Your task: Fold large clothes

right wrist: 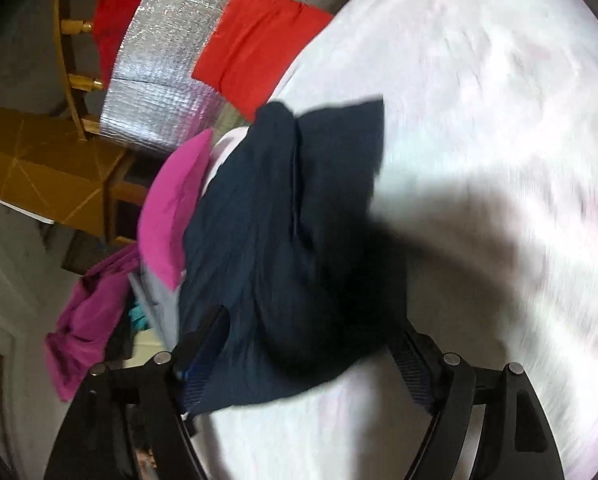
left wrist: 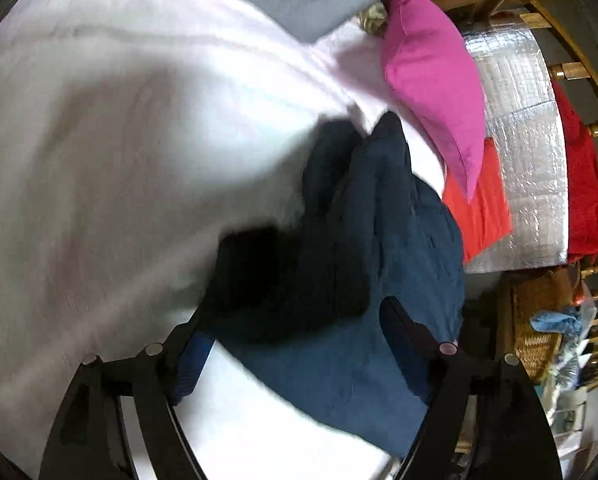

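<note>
Rumpled dark navy garment [left wrist: 339, 264] lies on the white sheet-covered surface [left wrist: 111, 152], reaching between the wide-spread jaws of both the left gripper [left wrist: 295, 320] and the right gripper [right wrist: 315, 332]; neither pinches it. Just beyond: magenta cloth [left wrist: 431, 80], orange-red folded cloth [right wrist: 259, 40], silver quilted foil mat [right wrist: 159, 92].

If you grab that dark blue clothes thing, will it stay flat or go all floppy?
Probably floppy: the dark blue garment already lies bunched in soft folds on the white sheet. It likely sags from wherever it is pinched. It should slide rather than roll if pushed.
</note>
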Demonstrator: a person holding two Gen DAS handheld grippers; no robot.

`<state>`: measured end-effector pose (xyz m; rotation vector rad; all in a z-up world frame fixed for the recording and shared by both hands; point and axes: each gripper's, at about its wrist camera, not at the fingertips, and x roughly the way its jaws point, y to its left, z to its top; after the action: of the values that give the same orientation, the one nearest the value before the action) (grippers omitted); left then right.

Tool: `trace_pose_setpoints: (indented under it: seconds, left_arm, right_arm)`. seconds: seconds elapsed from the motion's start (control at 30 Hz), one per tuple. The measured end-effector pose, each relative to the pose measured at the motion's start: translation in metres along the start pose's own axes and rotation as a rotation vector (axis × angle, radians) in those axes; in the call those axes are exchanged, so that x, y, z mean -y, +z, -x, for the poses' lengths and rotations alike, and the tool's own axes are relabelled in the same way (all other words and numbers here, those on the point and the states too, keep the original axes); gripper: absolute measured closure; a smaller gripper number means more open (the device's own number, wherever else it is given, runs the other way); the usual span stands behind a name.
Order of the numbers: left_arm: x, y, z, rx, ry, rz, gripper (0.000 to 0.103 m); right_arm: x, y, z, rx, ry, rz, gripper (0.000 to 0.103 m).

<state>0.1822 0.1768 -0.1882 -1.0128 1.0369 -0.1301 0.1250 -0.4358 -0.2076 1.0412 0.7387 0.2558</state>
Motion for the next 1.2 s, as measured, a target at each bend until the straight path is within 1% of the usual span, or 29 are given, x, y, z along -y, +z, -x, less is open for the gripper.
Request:
trace_pose_setpoints:
  seconds: [0.03, 0.1, 0.13, 0.2, 0.23, 0.27, 0.3, 0.33, 0.37, 0.4, 0.43, 0.47, 0.5, 0.53, 0.57, 0.63, 0.7, 0.8, 0.87, 0.9, 0.97, 1.0, 1.03, 1.07, 1.1, 1.13, 1.17, 1.2]
  left_arm:
    - [-0.001, -0.005, -0.004, -0.015, -0.003, 0.001, 0.021]
    - [-0.003, -0.006, -0.014, -0.026, 0.007, 0.016, 0.022]
    - [-0.003, -0.005, -0.015, -0.017, 0.001, 0.019, 0.022]
    - [-0.001, -0.001, -0.013, 0.028, -0.019, 0.006, 0.022]
    - [0.000, 0.001, -0.014, 0.044, -0.031, -0.001, 0.023]
    - [0.002, 0.004, -0.017, 0.051, -0.037, 0.000, 0.023]
    - [0.001, 0.006, -0.019, 0.058, -0.044, 0.004, 0.030]
    - [0.001, 0.009, -0.021, 0.063, -0.055, 0.004, 0.046]
    - [0.003, 0.010, -0.024, 0.055, -0.069, -0.005, 0.050]
    - [0.005, 0.012, -0.026, 0.057, -0.072, -0.016, 0.056]
    - [0.008, 0.012, -0.026, 0.066, -0.069, -0.034, 0.062]
    - [0.012, 0.012, -0.024, 0.076, -0.066, -0.066, 0.066]
    - [0.016, 0.012, -0.022, 0.085, -0.064, -0.089, 0.072]
    - [0.018, 0.012, -0.018, 0.091, -0.065, -0.102, 0.077]
    - [0.020, 0.012, -0.015, 0.098, -0.071, -0.117, 0.079]
    - [0.024, 0.014, -0.007, 0.111, -0.084, -0.135, 0.082]
    - [0.023, 0.015, 0.002, 0.120, -0.099, -0.138, 0.084]
    - [0.022, 0.012, 0.014, 0.122, -0.098, -0.145, 0.084]
    - [0.024, 0.009, 0.019, 0.121, -0.080, -0.161, 0.084]
    - [0.025, 0.006, 0.018, 0.118, -0.052, -0.179, 0.084]
    - [0.027, 0.004, 0.006, 0.090, 0.025, -0.202, 0.082]
    - [0.025, 0.004, -0.002, 0.068, 0.066, -0.203, 0.072]
    - [0.023, 0.005, -0.009, 0.050, 0.110, -0.197, 0.058]
    - [0.018, 0.007, -0.012, 0.040, 0.133, -0.177, 0.054]
    - [0.015, 0.008, -0.011, 0.037, 0.136, -0.159, 0.046]
    - [0.012, 0.010, -0.009, 0.033, 0.138, -0.144, 0.041]
    - [0.010, 0.012, -0.007, 0.031, 0.143, -0.132, 0.041]
    - [0.009, 0.012, -0.003, 0.038, 0.145, -0.124, 0.041]
  right_arm:
    - [-0.001, -0.004, -0.004, -0.007, 0.008, 0.004, 0.021]
    - [-0.001, -0.008, -0.019, -0.024, -0.005, 0.004, 0.021]
    - [-0.002, -0.007, -0.025, -0.020, -0.007, 0.000, 0.021]
    - [-0.007, -0.004, -0.034, 0.017, 0.019, 0.014, 0.021]
    - [-0.009, -0.003, -0.037, 0.023, 0.018, 0.022, 0.024]
    - [-0.011, -0.001, -0.045, 0.023, -0.004, 0.023, 0.032]
    - [-0.011, 0.000, -0.052, 0.021, -0.023, 0.020, 0.040]
    - [-0.011, 0.002, -0.059, 0.016, -0.028, 0.013, 0.047]
    - [-0.010, 0.002, -0.063, 0.031, -0.025, 0.006, 0.052]
    - [-0.013, 0.002, -0.064, 0.039, -0.032, 0.007, 0.053]
    - [-0.017, 0.001, -0.065, 0.042, -0.049, 0.021, 0.058]
    - [-0.021, 0.000, -0.065, 0.046, -0.062, 0.038, 0.062]
    - [-0.025, -0.001, -0.064, 0.049, -0.074, 0.058, 0.065]
    - [-0.031, -0.002, -0.062, 0.054, -0.085, 0.082, 0.069]
    - [-0.038, -0.002, -0.058, 0.064, -0.092, 0.111, 0.072]
    - [-0.050, -0.004, -0.050, 0.083, -0.094, 0.151, 0.074]
    - [-0.060, -0.008, -0.042, 0.095, -0.089, 0.180, 0.075]
    - [-0.069, -0.018, -0.027, 0.105, -0.075, 0.213, 0.076]
    - [-0.070, -0.025, -0.021, 0.100, -0.083, 0.239, 0.076]
    - [-0.068, -0.028, -0.022, 0.089, -0.100, 0.250, 0.076]
    - [-0.057, -0.028, -0.031, 0.056, -0.133, 0.230, 0.076]
    - [-0.048, -0.027, -0.039, 0.032, -0.148, 0.206, 0.075]
    - [-0.043, -0.027, -0.043, 0.023, -0.153, 0.191, 0.070]
    - [-0.034, -0.027, -0.041, 0.022, -0.153, 0.176, 0.065]
    - [-0.033, -0.027, -0.039, 0.022, -0.156, 0.173, 0.062]
    - [-0.034, -0.027, -0.038, 0.016, -0.163, 0.177, 0.056]
    - [-0.035, -0.026, -0.034, 0.006, -0.185, 0.182, 0.052]
    - [-0.038, -0.026, -0.031, -0.004, -0.200, 0.187, 0.051]
